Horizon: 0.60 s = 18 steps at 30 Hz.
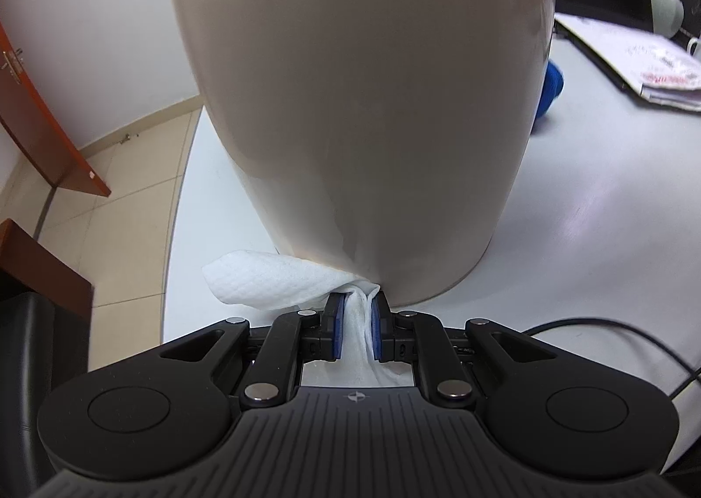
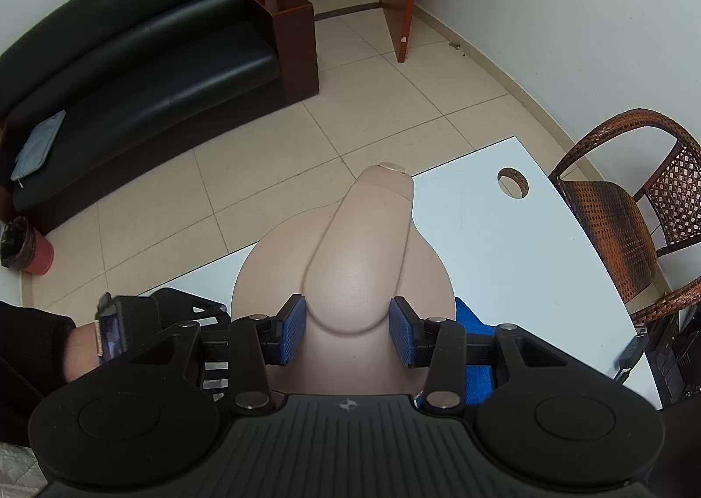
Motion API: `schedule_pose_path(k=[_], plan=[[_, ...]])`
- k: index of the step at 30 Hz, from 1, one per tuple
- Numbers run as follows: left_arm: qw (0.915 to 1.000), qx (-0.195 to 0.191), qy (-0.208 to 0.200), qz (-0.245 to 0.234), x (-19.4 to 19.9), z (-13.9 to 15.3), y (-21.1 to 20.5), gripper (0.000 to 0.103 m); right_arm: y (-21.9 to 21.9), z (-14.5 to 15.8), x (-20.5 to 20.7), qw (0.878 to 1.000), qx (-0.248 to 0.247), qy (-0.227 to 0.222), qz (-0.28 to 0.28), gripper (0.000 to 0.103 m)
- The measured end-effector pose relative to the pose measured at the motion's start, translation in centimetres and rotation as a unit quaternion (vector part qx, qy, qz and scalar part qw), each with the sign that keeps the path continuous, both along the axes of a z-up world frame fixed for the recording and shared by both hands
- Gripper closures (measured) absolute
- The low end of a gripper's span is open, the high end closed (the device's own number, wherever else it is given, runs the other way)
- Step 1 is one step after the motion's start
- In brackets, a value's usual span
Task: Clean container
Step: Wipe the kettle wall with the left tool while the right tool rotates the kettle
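Office: black leather sofa (image 2: 144,59), white desk (image 2: 504,243), papers (image 1: 631,64), wicker chair (image 2: 622,213).

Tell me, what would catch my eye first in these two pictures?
The big beige container on the white table fills the left wrist view. The left gripper presses a white wipe against its base. From above, the right gripper clamps the container's handle.

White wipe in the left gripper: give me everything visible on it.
The white wipe looks like a thin, dimple-embossed paper or nonwoven sheet, crumpled. Its middle is pinched between the left gripper's blue pads, one loose fold flaring left over the white table. Its leading edge presses against the beige container's lower wall near the base. Not visibly soiled.
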State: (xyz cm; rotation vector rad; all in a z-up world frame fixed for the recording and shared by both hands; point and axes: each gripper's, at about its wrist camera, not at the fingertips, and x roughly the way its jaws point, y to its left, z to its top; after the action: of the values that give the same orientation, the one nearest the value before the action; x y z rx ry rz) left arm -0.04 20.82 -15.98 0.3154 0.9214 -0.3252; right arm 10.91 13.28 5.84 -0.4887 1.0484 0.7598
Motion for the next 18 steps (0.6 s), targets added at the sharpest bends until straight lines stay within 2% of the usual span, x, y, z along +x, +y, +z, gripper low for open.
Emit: schedule_pose_path(k=[8,13,18], plan=[[0.9997,0.013,-0.019,-0.009,-0.4,-0.8,-0.3,0.089,-0.1,0.0,-0.1,1.0,0.0,0.0,0.0,0.058],[0.9997,0.017,-0.009,0.013,0.0,-0.6,-0.7,0.089,-0.3,0.1,0.2,1.0,0.001,0.0,-0.001,0.058],[0.9997,0.003,0.001,0.024,0.2,0.5,-0.9,0.089,-0.3,0.1,0.2,1.0,-0.001,0.0,0.003,0.058]])
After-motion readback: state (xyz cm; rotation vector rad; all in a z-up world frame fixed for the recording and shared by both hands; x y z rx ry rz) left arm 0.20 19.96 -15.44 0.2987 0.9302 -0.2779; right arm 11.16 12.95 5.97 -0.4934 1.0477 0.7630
